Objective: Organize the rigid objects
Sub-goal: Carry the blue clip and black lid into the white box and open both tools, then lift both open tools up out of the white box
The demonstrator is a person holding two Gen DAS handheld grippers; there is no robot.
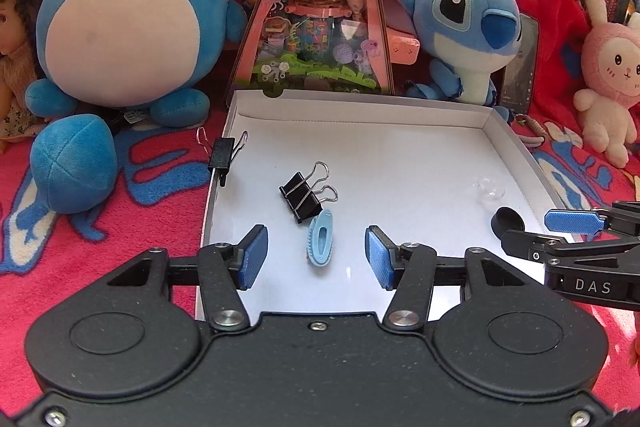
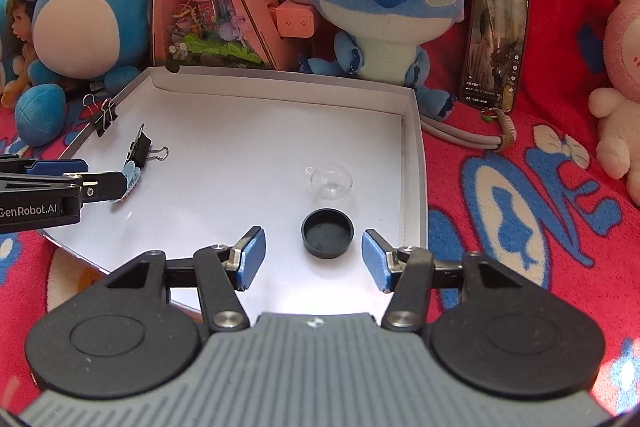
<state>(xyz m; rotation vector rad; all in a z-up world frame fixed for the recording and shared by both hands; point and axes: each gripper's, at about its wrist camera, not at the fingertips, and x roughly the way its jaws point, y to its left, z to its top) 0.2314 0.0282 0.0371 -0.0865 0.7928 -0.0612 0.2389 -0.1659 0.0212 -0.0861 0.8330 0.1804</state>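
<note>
A shallow white cardboard tray [image 1: 508, 131] lies on a red patterned blanket [image 1: 120, 211] and serves as the landmark. Over its near edge the left tongs [image 1: 316, 257] stand about half open and empty; a light blue clip [image 1: 320, 242] lies on the tray floor between the pads, touching neither. Just beyond it lies a black binder clip [image 1: 306, 195], and a second binder clip [image 1: 222, 155] is clamped on the tray's left wall. The right tongs [image 2: 314, 259] hang over the tray's near right part, jaws wide and holding nothing, with a black round cap [image 2: 328, 233] resting open side up between the pads. Just behind the cap sits a clear glass bulb [image 2: 330, 181], faint and hard to make out against the white. In the right wrist view, the left tongs' finger hides part of the blue clip.
</note>
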